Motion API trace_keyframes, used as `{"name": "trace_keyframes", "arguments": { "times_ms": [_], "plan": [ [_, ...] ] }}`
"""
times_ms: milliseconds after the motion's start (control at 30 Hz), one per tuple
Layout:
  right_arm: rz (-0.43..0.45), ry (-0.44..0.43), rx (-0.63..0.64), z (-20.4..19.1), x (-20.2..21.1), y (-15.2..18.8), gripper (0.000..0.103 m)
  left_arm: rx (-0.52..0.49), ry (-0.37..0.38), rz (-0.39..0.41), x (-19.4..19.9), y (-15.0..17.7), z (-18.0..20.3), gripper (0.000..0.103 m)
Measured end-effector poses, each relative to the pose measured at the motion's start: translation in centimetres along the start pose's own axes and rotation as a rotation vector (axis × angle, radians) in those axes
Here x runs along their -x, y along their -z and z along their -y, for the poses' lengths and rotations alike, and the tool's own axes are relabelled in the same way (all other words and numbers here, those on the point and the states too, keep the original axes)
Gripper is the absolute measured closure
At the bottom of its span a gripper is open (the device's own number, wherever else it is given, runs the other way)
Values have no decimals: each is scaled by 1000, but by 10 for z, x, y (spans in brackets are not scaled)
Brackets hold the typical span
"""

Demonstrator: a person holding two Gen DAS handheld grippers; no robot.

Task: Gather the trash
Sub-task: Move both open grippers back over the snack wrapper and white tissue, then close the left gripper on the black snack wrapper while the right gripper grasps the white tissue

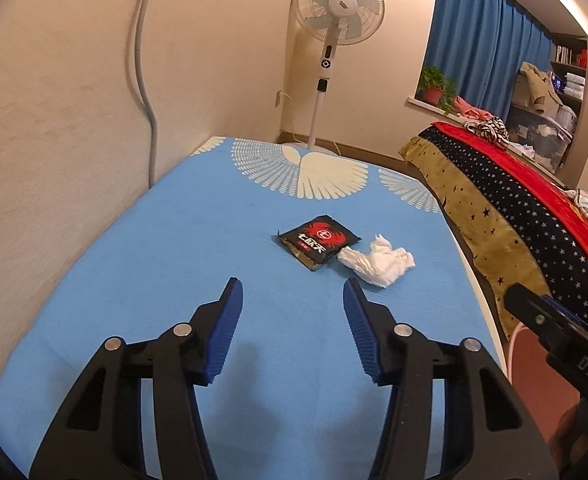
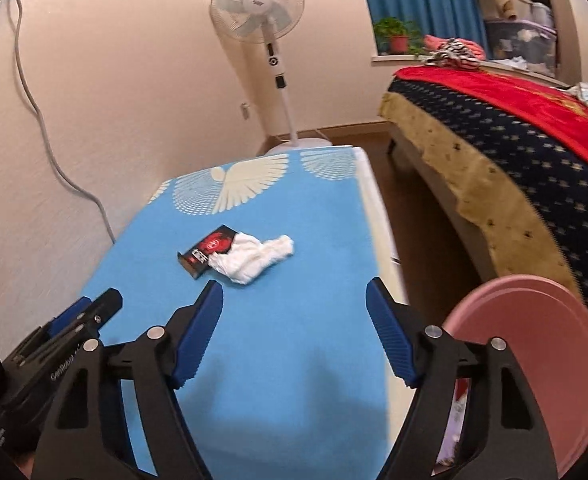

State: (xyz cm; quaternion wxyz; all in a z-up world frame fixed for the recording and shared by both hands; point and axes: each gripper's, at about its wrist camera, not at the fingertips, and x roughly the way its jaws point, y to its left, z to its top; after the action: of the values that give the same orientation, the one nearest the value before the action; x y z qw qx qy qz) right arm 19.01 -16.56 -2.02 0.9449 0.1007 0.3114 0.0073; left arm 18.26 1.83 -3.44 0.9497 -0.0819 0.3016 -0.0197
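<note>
Two pieces of trash lie together near the middle of the desk, on its blue cloth with white fan shapes: a black wrapper with a red emblem, and a crumpled white tissue touching its right edge. Both sit beyond the two grippers, apart from either.

The left gripper hangs over the near part of the cloth with its blue fingers spread and nothing between them. The right gripper is beside it, fingers likewise spread wide and empty, the tissue just past its left fingertip.

A pink bin stands low on the right, off the desk's edge. Farther right is a bed with a starred cover and red blanket. A standing fan is against the far wall.
</note>
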Motion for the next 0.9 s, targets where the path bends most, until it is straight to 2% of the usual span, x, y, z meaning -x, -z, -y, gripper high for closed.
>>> {"name": "trace_keyframes", "arguments": {
  "times_ms": [333,633,733,900],
  "plan": [
    [-51,-53,5,-21,-74,-15,30,-3,-11,-34,-51,-17,-11,63],
    [-135,-62,-9,-21,-126,-21,33,33,-6,-92,-98,-33,-22,63],
    [-175,-67,-15,-18,-137,-18,41,57,15,-127,-115,-39,-25,63],
    [-214,-90,-28,-16,-145,-14,69,108,31,-180,-137,-41,-30,63]
  ]
}}
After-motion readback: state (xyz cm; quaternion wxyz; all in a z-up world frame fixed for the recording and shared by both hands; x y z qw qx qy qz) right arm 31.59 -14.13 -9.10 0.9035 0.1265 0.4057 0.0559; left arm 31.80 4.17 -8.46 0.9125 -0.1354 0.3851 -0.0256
